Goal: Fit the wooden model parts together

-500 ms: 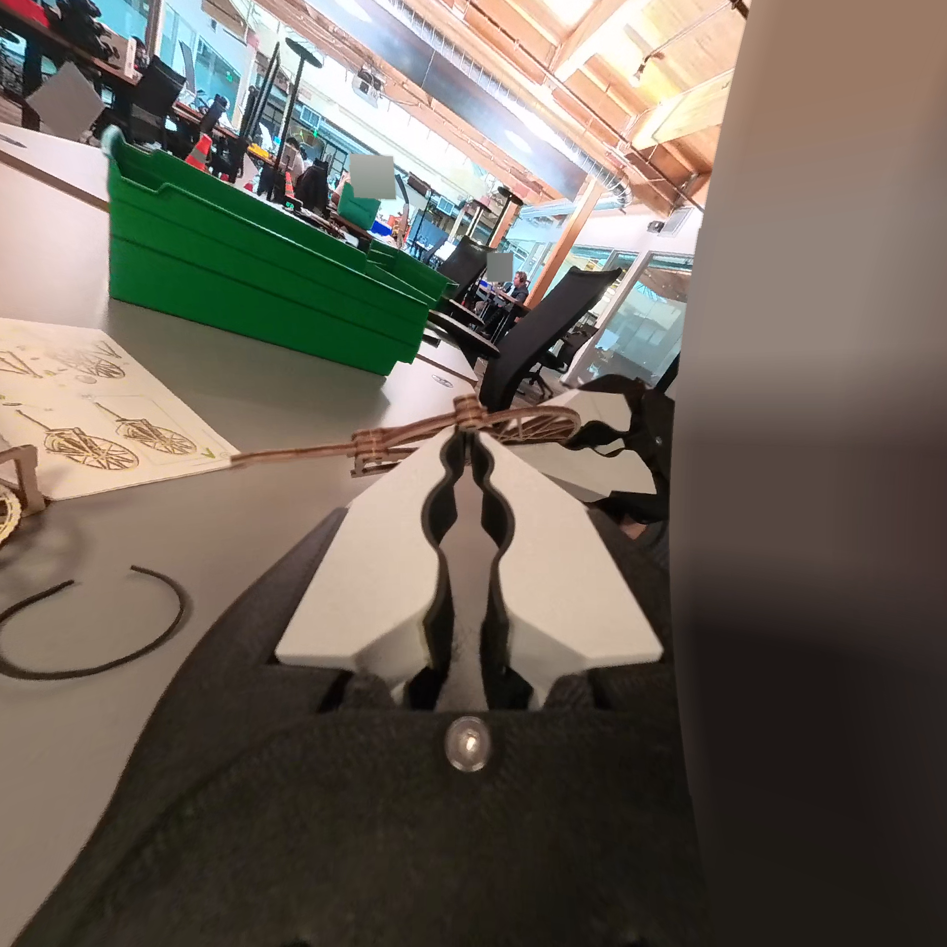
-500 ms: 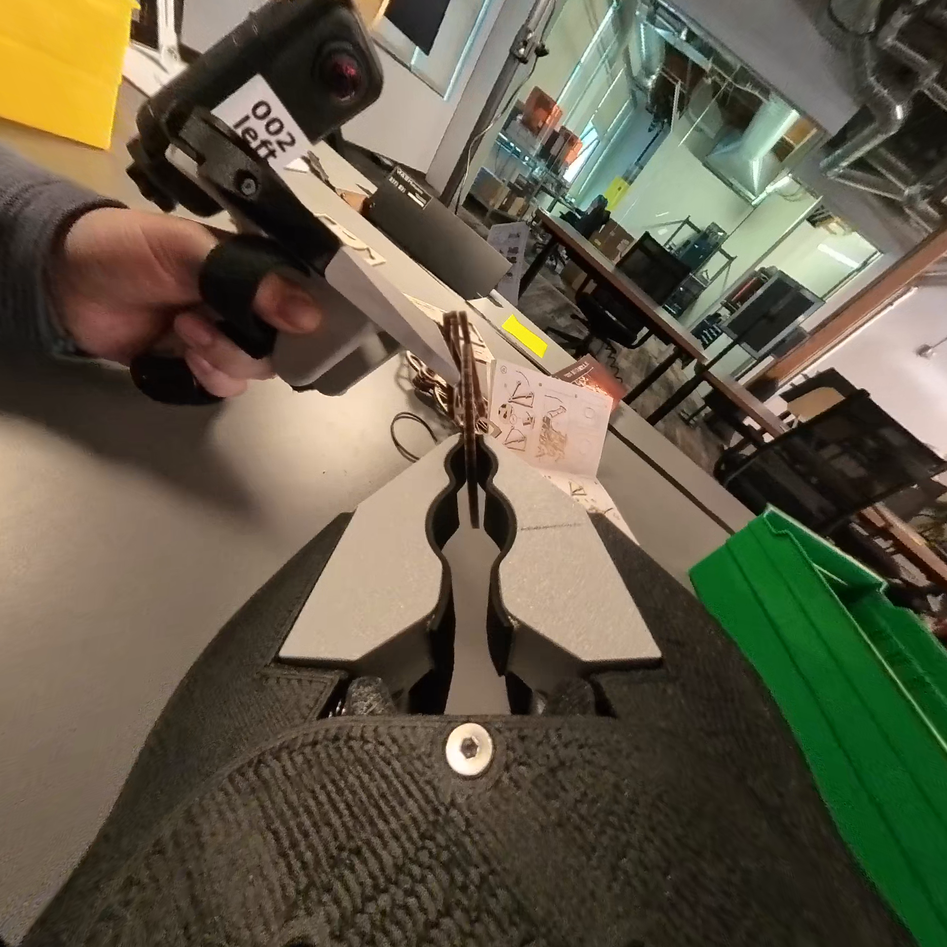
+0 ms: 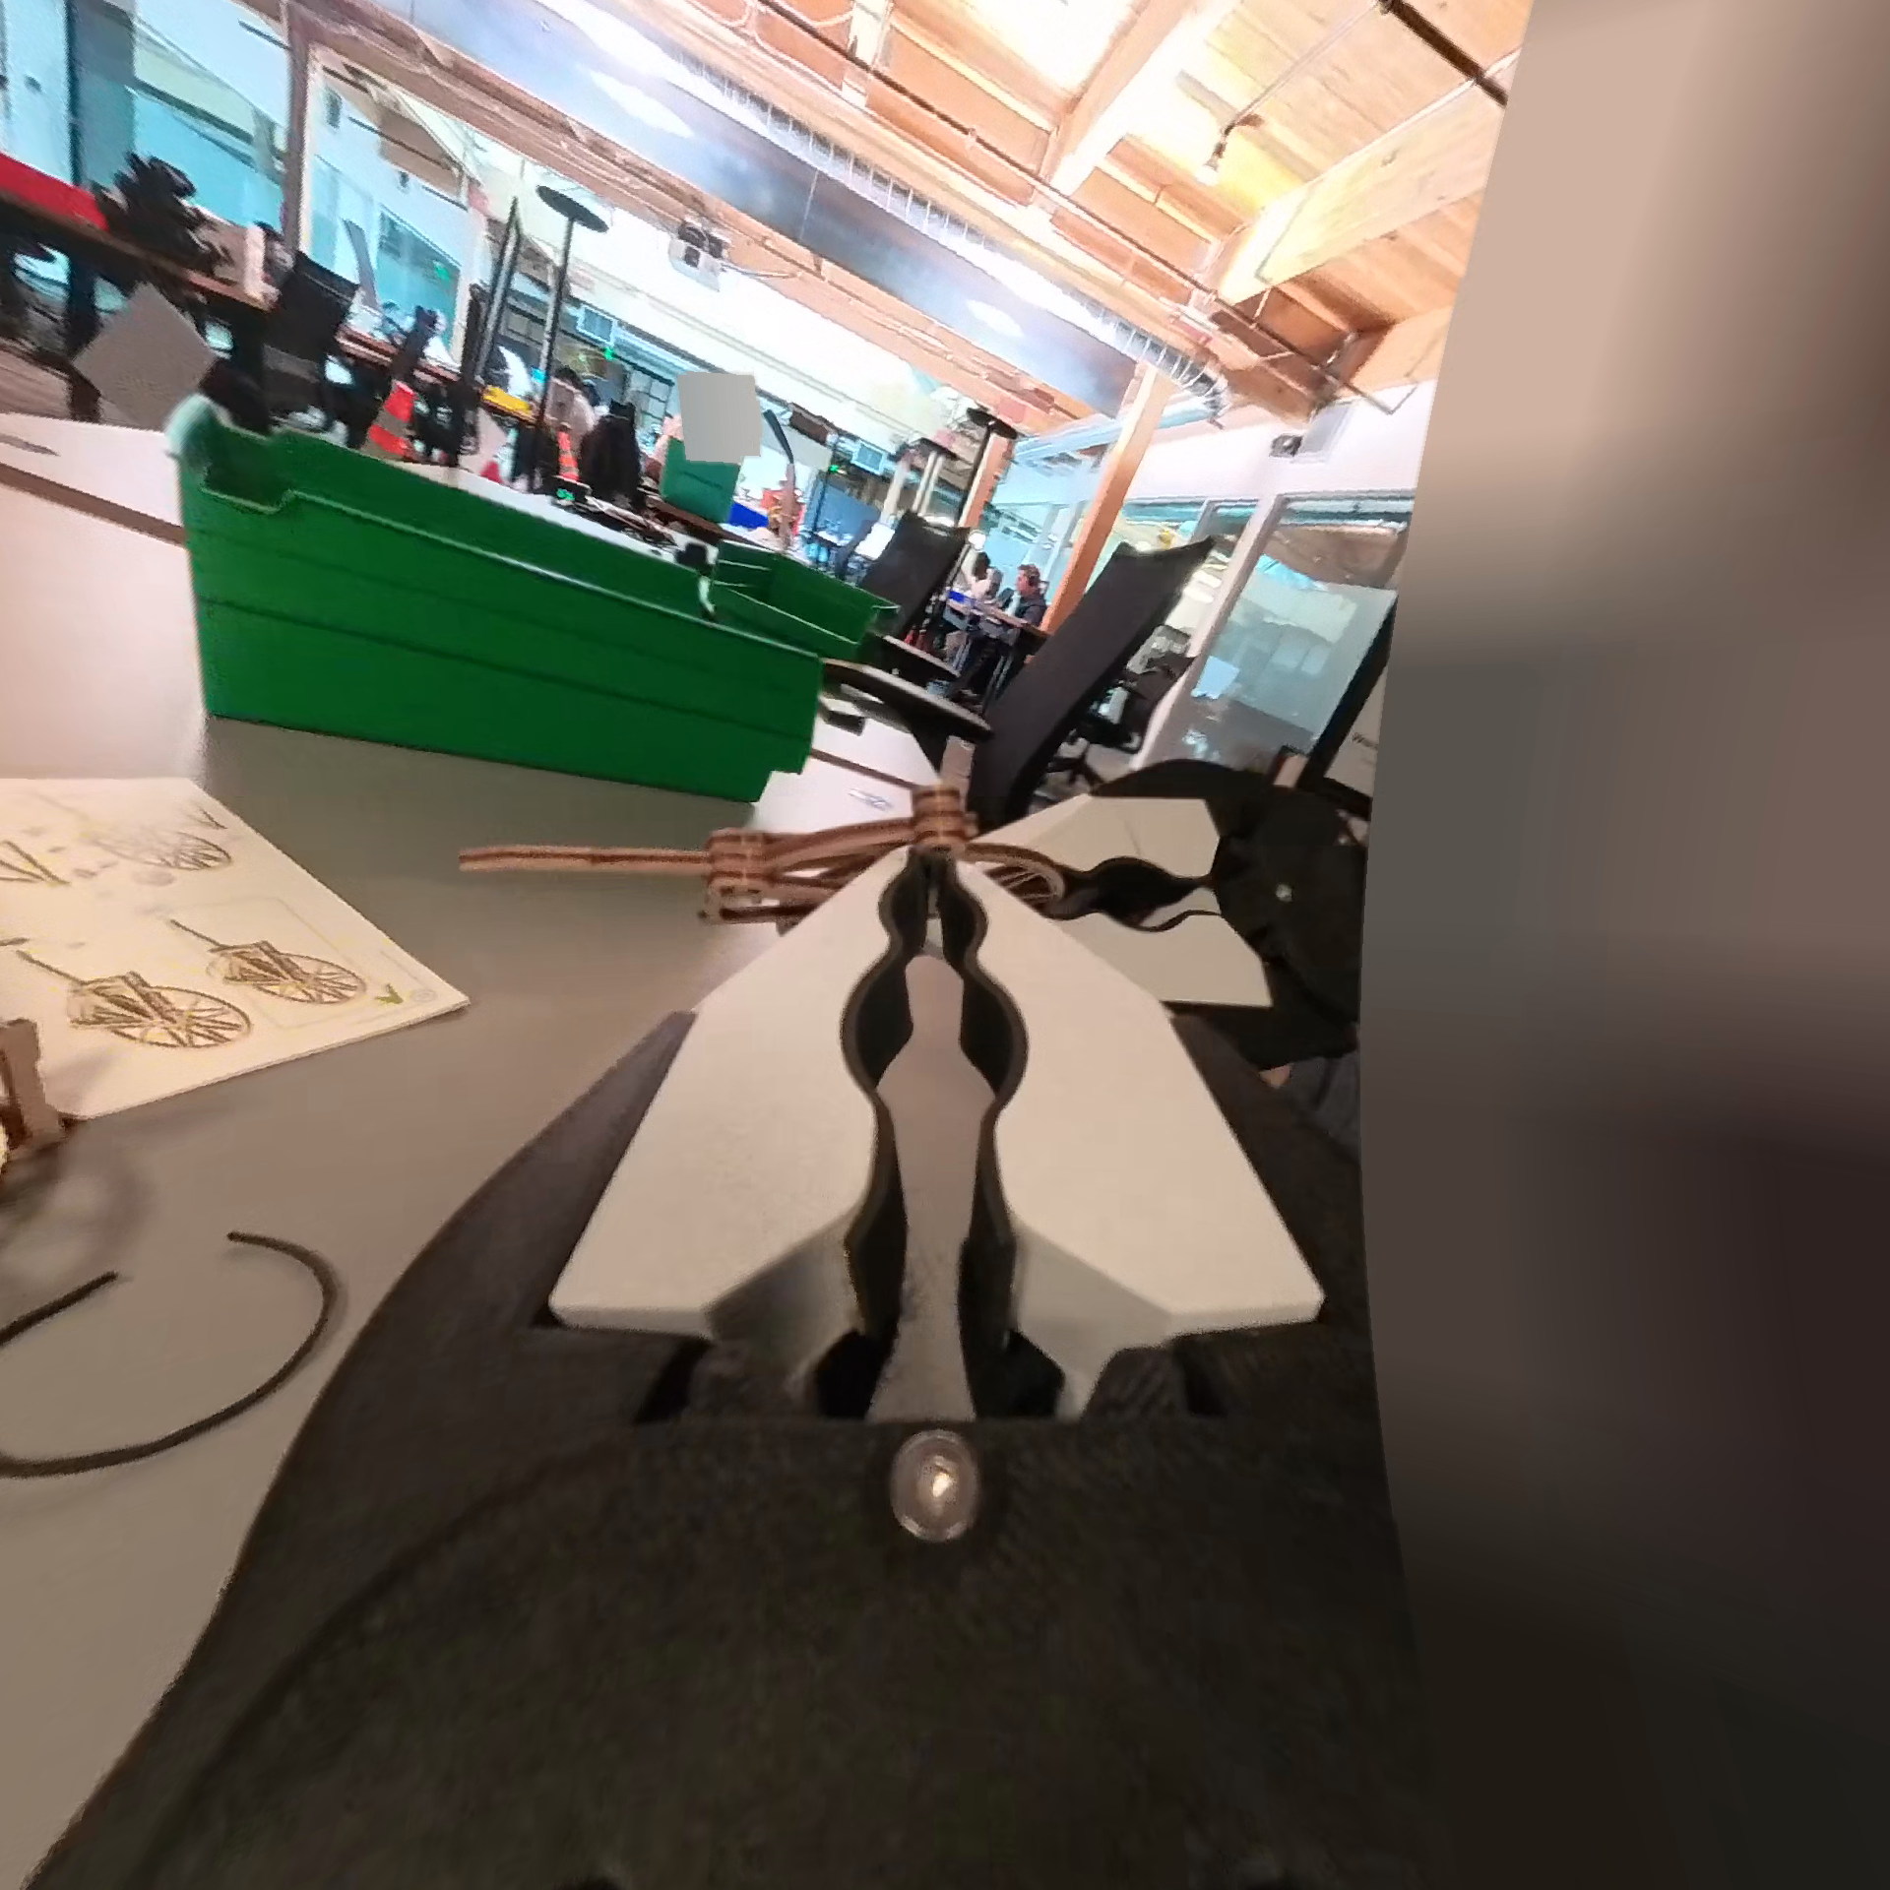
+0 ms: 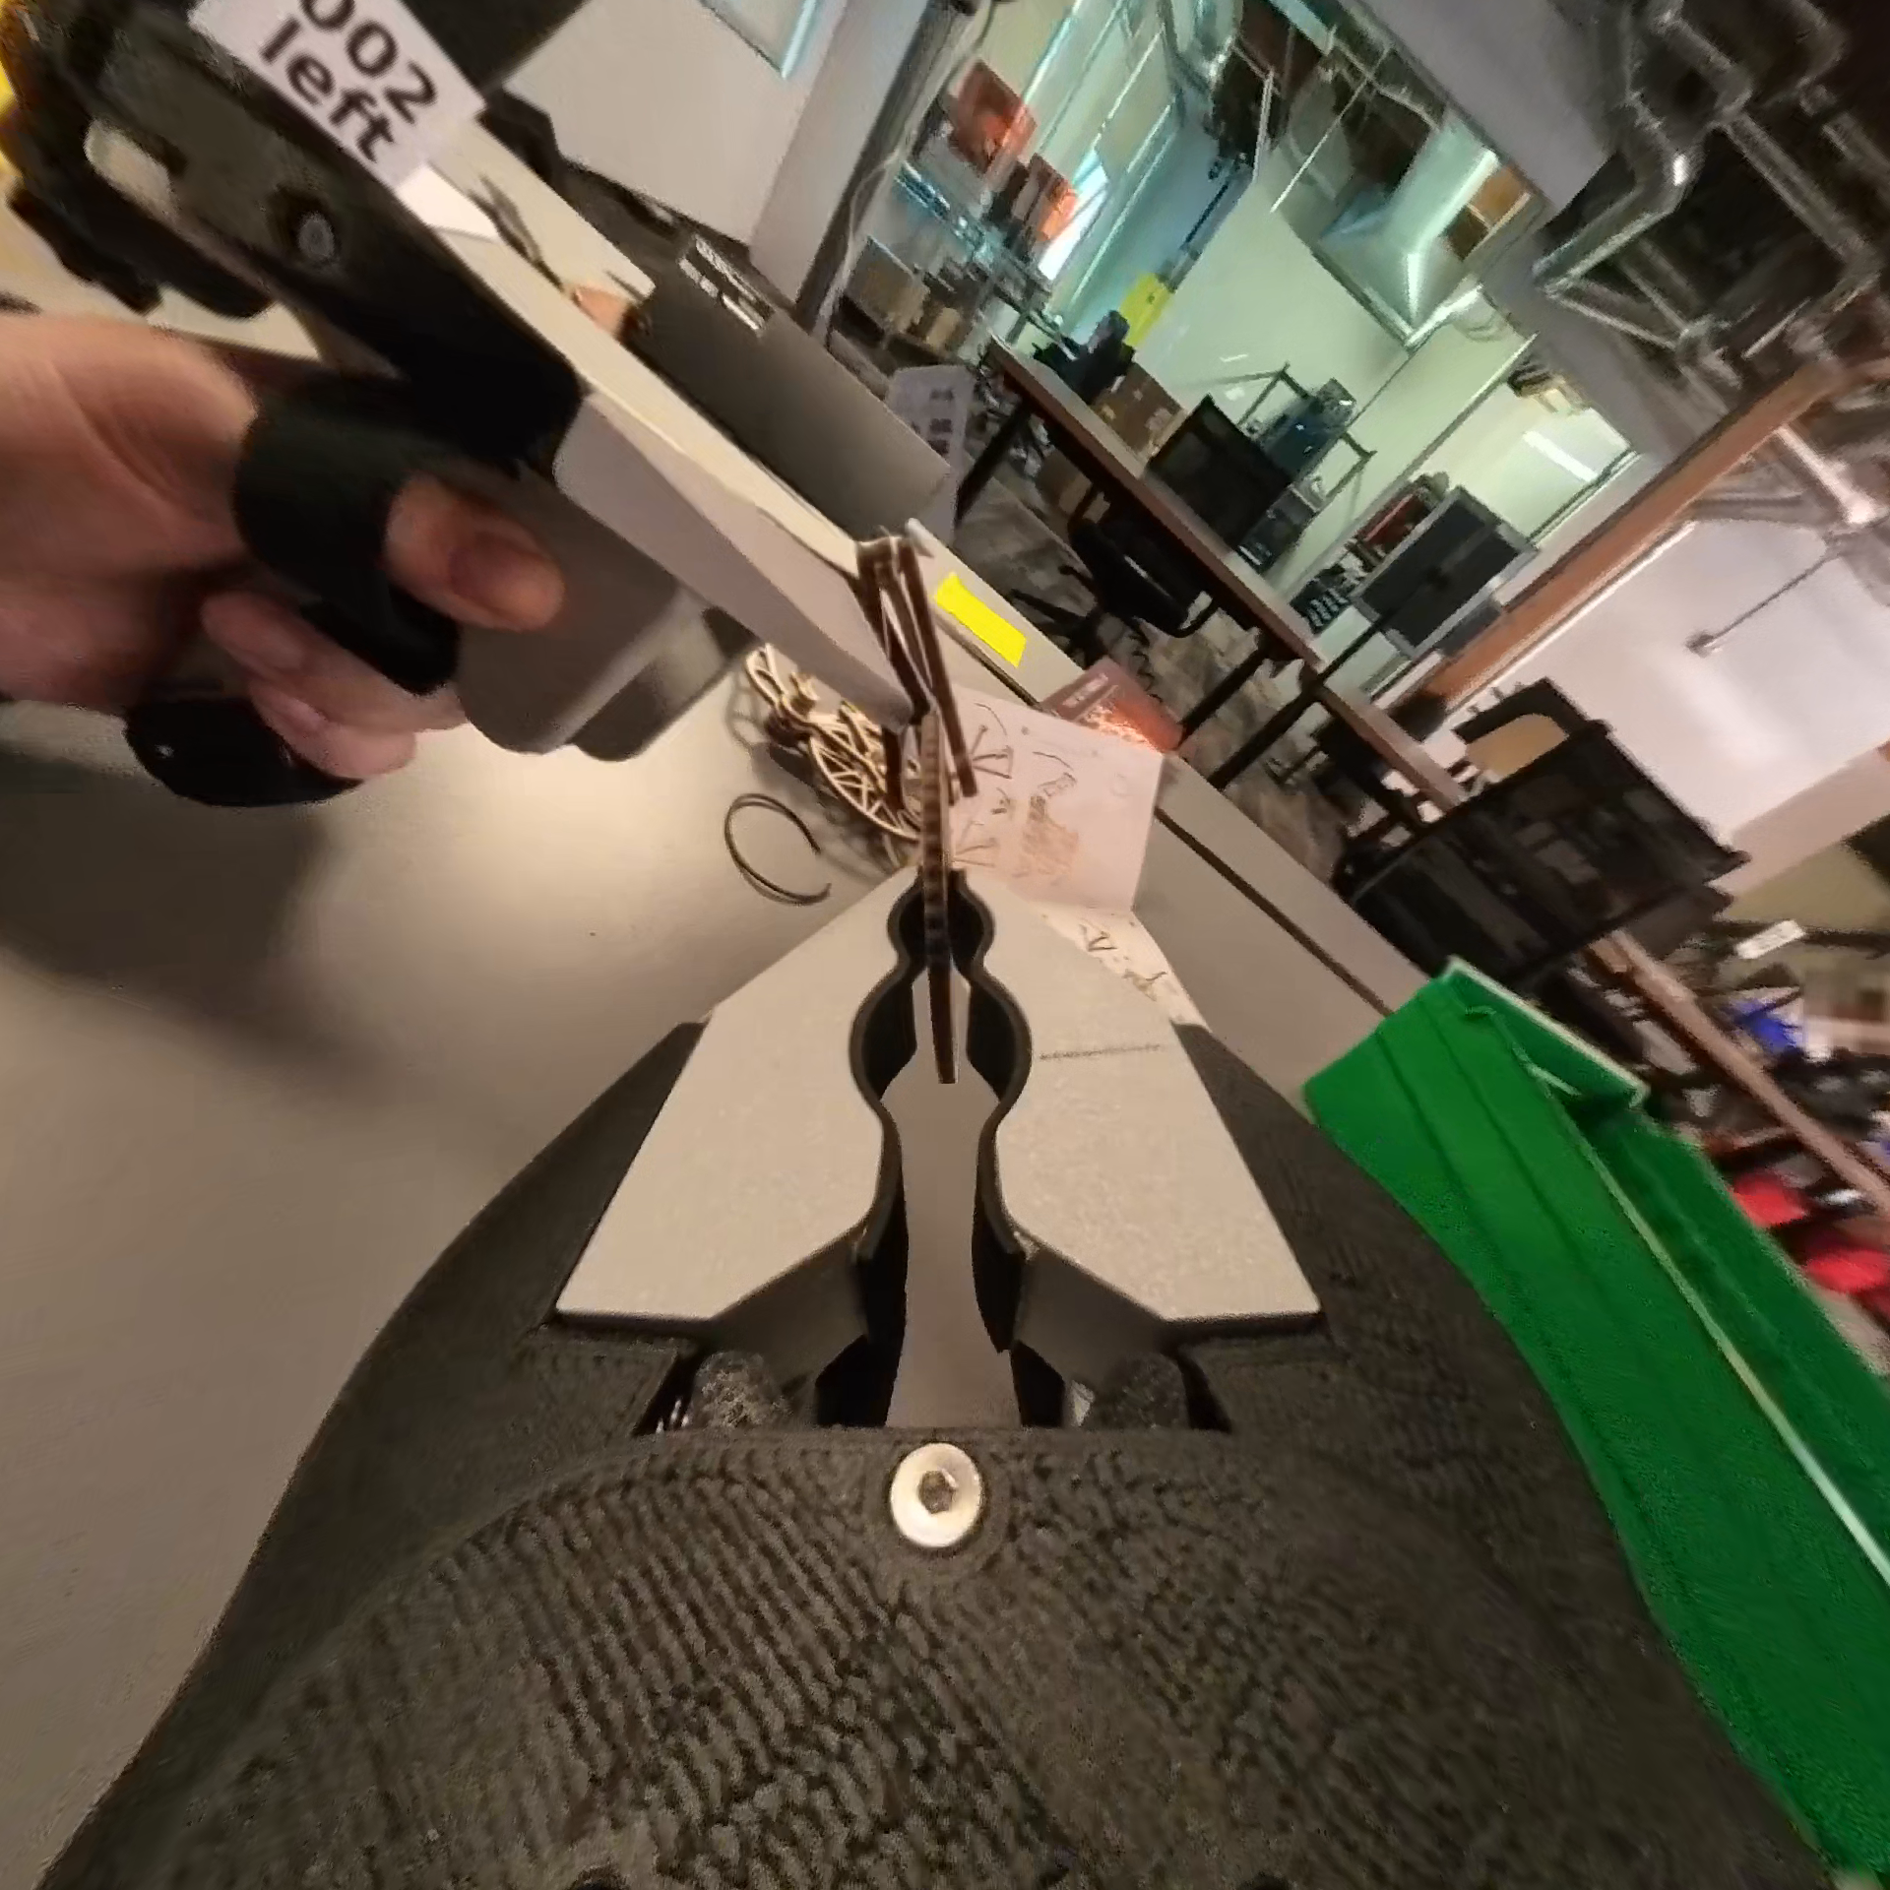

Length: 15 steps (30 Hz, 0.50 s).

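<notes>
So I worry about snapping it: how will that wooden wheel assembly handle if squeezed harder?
Probably fragile: the wooden wheel assembly is thin laser-cut sheet with slender spokes. Likely light, since only the fingertips of the left hand-held gripper and right hand-held gripper carry it. Its long shaft may flex.

The right gripper (image 4: 939, 900) has matt grey plastic fingers (image 4: 757, 1125) with a faintly grainy face, set in a rough, ridged black printed body around a shiny metal screw (image 4: 933, 1500). The wooden model part (image 4: 933, 818) is thin pale plywood with dark burnt edges. Beside it, the bench (image 4: 256, 1023) is smooth matt grey. The green trays (image 3: 491, 655) look like smooth, slightly glossy plastic; the instruction sheet (image 3: 205, 941) is matt paper.
</notes>
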### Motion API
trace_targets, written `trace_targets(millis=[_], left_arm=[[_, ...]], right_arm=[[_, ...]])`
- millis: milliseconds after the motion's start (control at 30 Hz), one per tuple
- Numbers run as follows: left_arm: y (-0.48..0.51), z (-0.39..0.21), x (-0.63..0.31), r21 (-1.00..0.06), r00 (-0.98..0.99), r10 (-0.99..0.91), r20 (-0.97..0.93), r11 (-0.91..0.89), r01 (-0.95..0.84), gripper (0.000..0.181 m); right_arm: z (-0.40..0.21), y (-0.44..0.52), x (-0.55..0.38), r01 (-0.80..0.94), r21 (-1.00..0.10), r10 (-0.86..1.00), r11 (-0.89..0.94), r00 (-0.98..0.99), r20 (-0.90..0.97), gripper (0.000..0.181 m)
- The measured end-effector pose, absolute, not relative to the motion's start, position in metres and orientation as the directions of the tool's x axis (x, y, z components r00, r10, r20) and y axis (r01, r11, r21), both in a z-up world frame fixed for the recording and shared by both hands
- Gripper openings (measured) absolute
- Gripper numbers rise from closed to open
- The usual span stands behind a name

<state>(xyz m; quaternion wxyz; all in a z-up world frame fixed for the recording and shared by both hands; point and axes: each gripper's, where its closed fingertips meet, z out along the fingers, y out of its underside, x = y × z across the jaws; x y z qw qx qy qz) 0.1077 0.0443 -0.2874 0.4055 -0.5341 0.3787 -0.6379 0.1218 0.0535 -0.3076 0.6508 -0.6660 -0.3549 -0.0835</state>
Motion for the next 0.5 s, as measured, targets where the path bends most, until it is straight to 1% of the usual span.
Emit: trace_targets(millis=[100,233,333,500], left_arm=[[0.047,-0.293,0.109,-0.930,-0.053,-0.936,0.349,-0.352,0.101,0.001],[0.052,-0.298,0.109,-0.923,-0.031,-0.928,0.371,-0.373,0.094,0.001],[0.054,-0.298,0.109,-0.911,-0.039,-0.916,0.399,-0.401,0.097,0.001],[0.055,-0.316,0.115,-0.876,-0.027,-0.876,0.482,-0.482,-0.007,0.001]], right_arm=[[-0.312,0.052,0.122,0.585,-0.804,0.362,0.107,0.730,0.579,0.000],[-0.314,0.048,0.118,0.575,-0.806,0.372,0.140,0.723,0.581,0.003],[-0.318,0.046,0.116,0.583,-0.799,0.376,0.148,0.714,0.591,0.002],[-0.328,0.050,0.124,0.585,-0.806,0.393,0.086,0.724,0.567,0.000]])
